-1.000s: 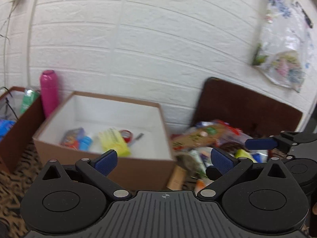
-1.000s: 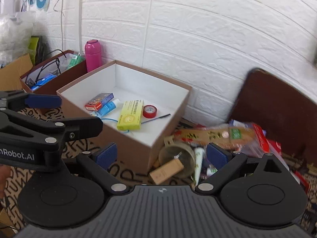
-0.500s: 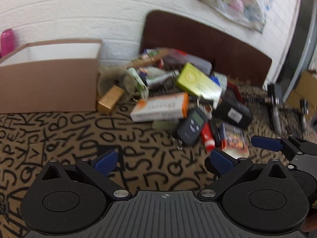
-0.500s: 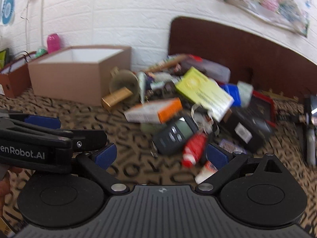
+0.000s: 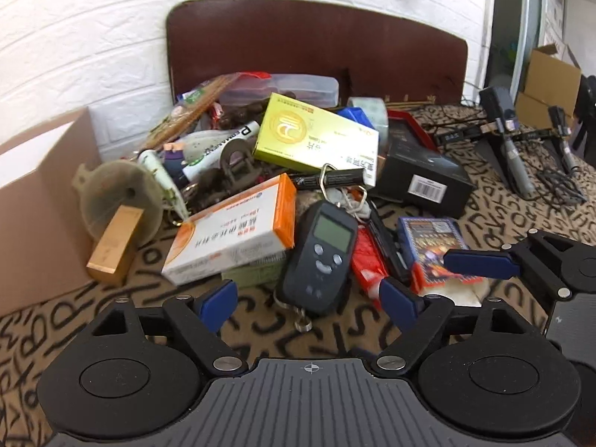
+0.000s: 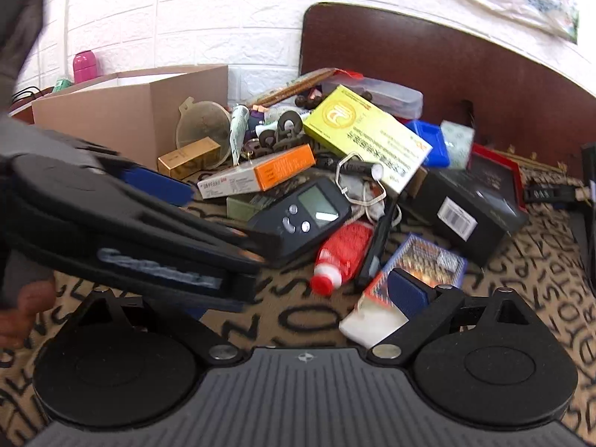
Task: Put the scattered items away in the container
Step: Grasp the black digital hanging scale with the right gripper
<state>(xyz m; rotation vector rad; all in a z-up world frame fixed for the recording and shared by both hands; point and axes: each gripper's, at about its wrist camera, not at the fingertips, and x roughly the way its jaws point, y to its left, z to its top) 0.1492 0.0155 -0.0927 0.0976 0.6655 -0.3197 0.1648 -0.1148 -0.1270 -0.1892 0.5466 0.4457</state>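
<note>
A pile of scattered items lies on the letter-print cloth. My left gripper (image 5: 309, 300) is open and empty, low over the cloth, its fingers on either side of a dark handheld digital scale (image 5: 320, 257). The scale also shows in the right wrist view (image 6: 301, 212). My right gripper (image 6: 298, 294) is open and empty; its right fingertip (image 6: 406, 292) is over a blue card pack (image 6: 417, 264), and the left gripper's body hides its left finger. The cardboard box container (image 6: 130, 111) stands to the left of the pile; its wall shows in the left wrist view (image 5: 41, 201).
In the pile are an orange-and-white box (image 5: 231, 229), a yellow-green box (image 5: 316, 138), a red pouch (image 5: 368, 257), a black box (image 5: 421, 171), a gold box (image 5: 113, 244) and a funnel (image 5: 111, 193). A brown board (image 5: 316, 44) leans on the brick wall. Tripods (image 5: 514, 149) lie at right.
Both grippers swung away from the box's open top, right and down to the pile. They moved in close over the scale and the card pack. Both stayed open.
</note>
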